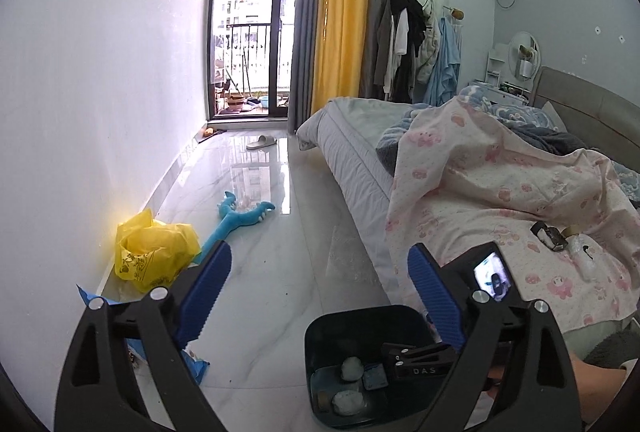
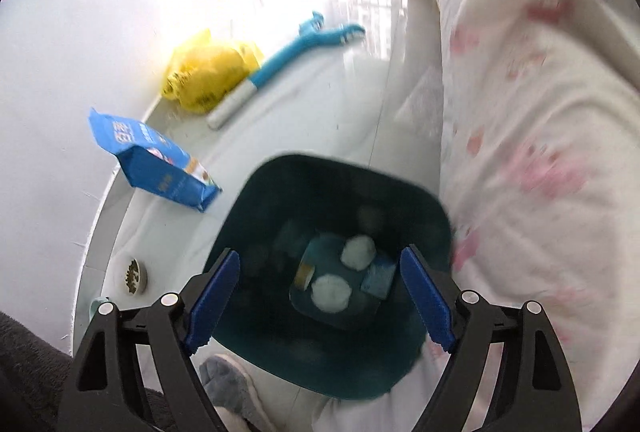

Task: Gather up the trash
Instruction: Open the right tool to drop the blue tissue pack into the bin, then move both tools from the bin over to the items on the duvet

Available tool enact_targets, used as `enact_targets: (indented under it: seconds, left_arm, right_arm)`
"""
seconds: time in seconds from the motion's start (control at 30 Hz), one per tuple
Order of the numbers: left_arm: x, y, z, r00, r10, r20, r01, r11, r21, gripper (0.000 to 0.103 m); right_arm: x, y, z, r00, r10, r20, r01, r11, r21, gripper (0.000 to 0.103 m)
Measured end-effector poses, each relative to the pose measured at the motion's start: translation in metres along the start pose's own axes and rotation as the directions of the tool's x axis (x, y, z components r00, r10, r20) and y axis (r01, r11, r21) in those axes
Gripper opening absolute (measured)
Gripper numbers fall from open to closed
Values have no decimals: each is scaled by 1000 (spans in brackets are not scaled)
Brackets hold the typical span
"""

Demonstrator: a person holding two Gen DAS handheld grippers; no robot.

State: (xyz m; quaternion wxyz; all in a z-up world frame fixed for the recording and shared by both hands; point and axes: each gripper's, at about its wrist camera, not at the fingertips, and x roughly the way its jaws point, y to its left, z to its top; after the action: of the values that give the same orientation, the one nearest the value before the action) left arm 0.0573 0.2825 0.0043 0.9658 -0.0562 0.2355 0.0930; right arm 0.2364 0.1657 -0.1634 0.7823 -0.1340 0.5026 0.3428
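A dark teal bin (image 2: 280, 168) stands on the floor beside the bed. At its bottom lie two white crumpled balls (image 2: 358, 251), a small blue box (image 2: 378, 274) and a small roll (image 2: 304, 274). My right gripper (image 2: 320, 296) hangs open straight above the bin, with nothing between its blue pads. My left gripper (image 1: 320, 284) is open and empty too, pointing along the floor over the bin (image 1: 320, 328). A black piece of the right tool (image 1: 420, 366) shows above the bin's mouth. On the bed lie a small dark item (image 1: 550, 234) and a clear plastic wrapper (image 1: 586, 256).
By the white wall are a yellow plastic bag (image 1: 154, 256), a blue plush toy (image 1: 236, 216), a blue package (image 2: 156, 164) and a small bowl of pellets (image 2: 130, 276). The bed with a pink-patterned quilt (image 1: 500, 192) fills the right side. A grey slipper (image 2: 228, 384) lies near the bin.
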Motion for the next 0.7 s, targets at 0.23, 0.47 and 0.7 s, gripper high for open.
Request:
enact_targets:
  seconds: [0.23, 0.47, 0.7]
  left_arm:
    - [-1, -20, 13, 1000, 12, 24, -12, 1000, -5, 98]
    - [3, -44, 22, 1000, -3, 19, 3, 1000, -6, 98]
    - [10, -76, 30, 998, -56, 12, 56, 998, 2, 98]
  right_arm:
    - [-48, -12, 7, 992, 5, 125, -1, 1000, -26, 84]
    - [-97, -30, 6, 973, -3, 232, 9, 1000, -28, 86]
    - [-132, -57, -5, 959, -34, 283, 44, 999, -27, 86]
